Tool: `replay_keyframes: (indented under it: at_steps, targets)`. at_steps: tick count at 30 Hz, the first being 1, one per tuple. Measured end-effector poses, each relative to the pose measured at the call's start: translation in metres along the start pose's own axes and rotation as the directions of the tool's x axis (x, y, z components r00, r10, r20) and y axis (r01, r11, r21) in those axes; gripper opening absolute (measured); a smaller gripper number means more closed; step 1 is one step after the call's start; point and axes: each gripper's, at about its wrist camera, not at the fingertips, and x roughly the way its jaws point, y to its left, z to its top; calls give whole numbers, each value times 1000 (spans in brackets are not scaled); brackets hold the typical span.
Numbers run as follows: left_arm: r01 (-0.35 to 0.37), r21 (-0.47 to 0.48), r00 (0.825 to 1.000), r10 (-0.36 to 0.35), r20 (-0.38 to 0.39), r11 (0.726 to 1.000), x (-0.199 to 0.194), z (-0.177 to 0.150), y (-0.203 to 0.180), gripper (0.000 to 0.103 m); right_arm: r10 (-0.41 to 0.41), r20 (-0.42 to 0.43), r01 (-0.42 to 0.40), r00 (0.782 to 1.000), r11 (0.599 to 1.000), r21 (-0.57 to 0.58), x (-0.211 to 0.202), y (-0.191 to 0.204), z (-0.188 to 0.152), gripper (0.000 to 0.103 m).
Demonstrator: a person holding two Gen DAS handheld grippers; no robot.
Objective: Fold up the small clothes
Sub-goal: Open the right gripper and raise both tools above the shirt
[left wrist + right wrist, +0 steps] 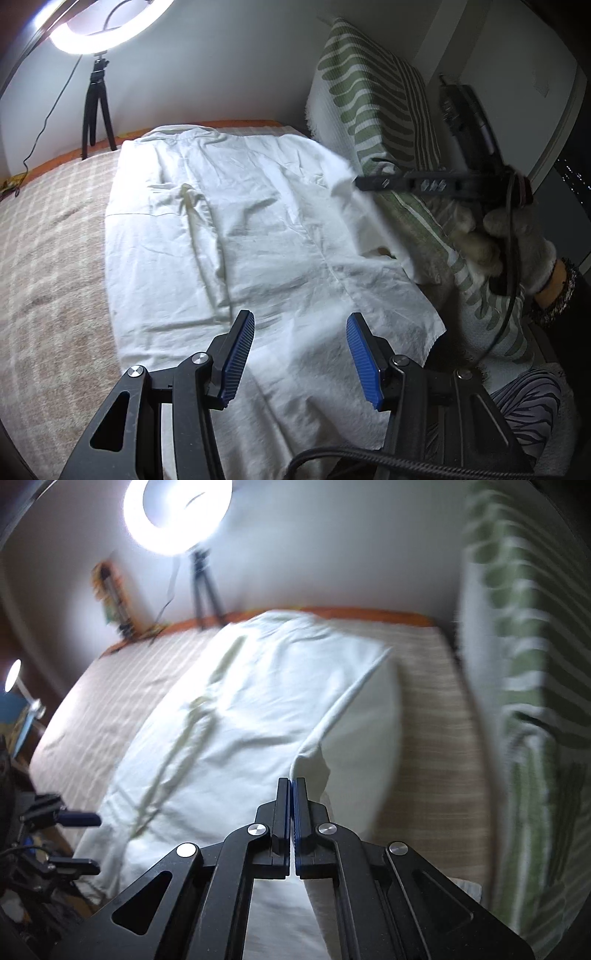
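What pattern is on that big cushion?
Wavy green and white stripes on the upright cushion, clearest in the left wrist view.

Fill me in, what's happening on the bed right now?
A person is folding a white garment spread on a checked bedspread. The right claw is shut on the garment's right edge and holds that edge lifted off the bed. The left claw hangs open over the near end of the cloth, gripping nothing. A ring light shines from the far wall.

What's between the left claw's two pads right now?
Only the white garment lying flat below; the left claw is open with nothing gripped, as the left wrist view shows.
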Motion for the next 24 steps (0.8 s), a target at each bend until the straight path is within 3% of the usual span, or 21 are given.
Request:
replay_keyframes:
  at_steps: [5,8,15,18,20,22,24]
  targets:
    - [-10,-21,1000,11,1,1000,-8,-5,12,53,1,-73,-2,997,1000,-14,40,28,-5,3]
    - [-16,-27,1000,17,7,999,-12,-6,17,53,24,-90,-23,996,1000,12,49,29,-5,13]
    - [-23,-24,1000,24,19,999,-18,-9,19,53,109,9,-110,994,990,83,6,24,-12,25]
    - [-20,-17,999,21,27,1000,-21,-9,16,53,77,69,-86,995,986,142,-22,8,-23,42]
    - [-16,-11,999,17,33,1000,-22,-9,12,53,11,95,-28,995,984,177,-40,-6,-38,46]
    - [-15,-5,999,16,34,1000,-22,-9,10,53,-36,91,15,995,976,219,-50,-21,-54,47]
    - [-10,-5,999,10,31,1000,-21,-10,7,53,-86,72,64,994,961,270,-55,-39,-72,58]
